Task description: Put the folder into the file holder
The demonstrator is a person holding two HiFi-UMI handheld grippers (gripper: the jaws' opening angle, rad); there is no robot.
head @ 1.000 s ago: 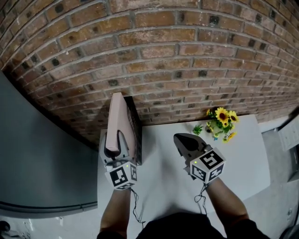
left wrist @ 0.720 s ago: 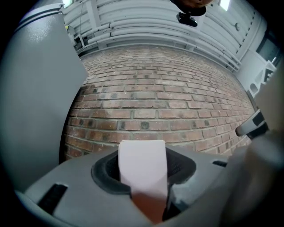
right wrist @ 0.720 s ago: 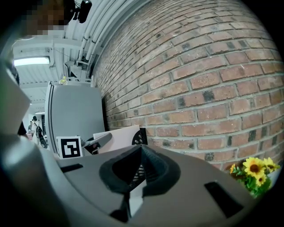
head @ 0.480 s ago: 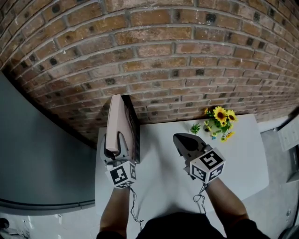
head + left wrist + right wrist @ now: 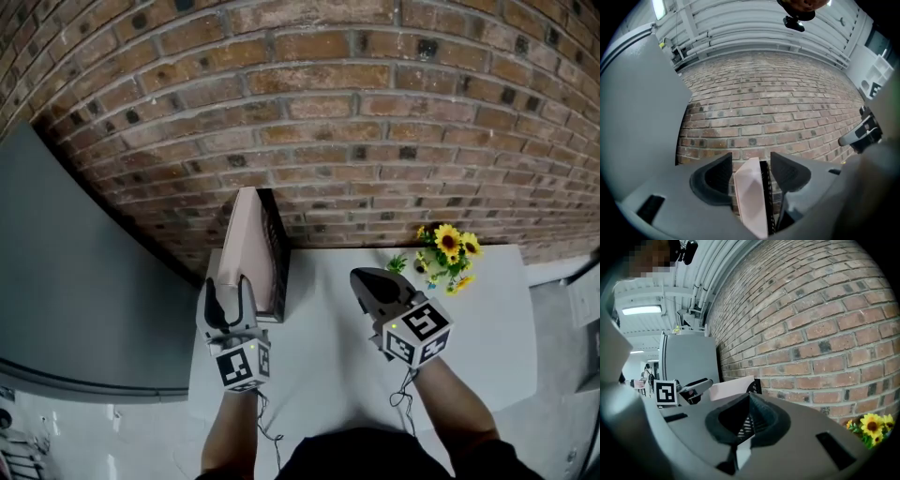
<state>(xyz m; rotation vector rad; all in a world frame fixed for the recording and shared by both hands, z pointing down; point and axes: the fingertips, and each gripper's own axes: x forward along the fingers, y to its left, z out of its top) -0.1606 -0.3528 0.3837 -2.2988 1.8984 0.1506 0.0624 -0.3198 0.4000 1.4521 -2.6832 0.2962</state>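
A pink folder [image 5: 247, 246] stands upright in the black mesh file holder [image 5: 274, 251] against the brick wall, at the table's far left. My left gripper [image 5: 230, 300] sits at the folder's near end. Its jaws have just been opening and now stand open. In the left gripper view the folder [image 5: 751, 197] shows between the fingers [image 5: 717, 176] with a gap on each side, and the holder [image 5: 764, 187] is just to its right. My right gripper [image 5: 375, 286] hovers over the middle of the table, shut and empty. The right gripper view shows its gripper [image 5: 749, 405] shut, with the folder [image 5: 733, 387] beyond.
A small bunch of sunflowers [image 5: 445, 248] stands at the table's far right by the wall. The white table [image 5: 328, 347] ends a little left of the holder. A grey panel [image 5: 84, 281] rises on the left. The brick wall [image 5: 356, 112] closes off the back.
My left gripper's jaws have spread and let go of the folder, and the gripper has drawn back toward me. The folder stays in the holder. The right gripper has not moved.
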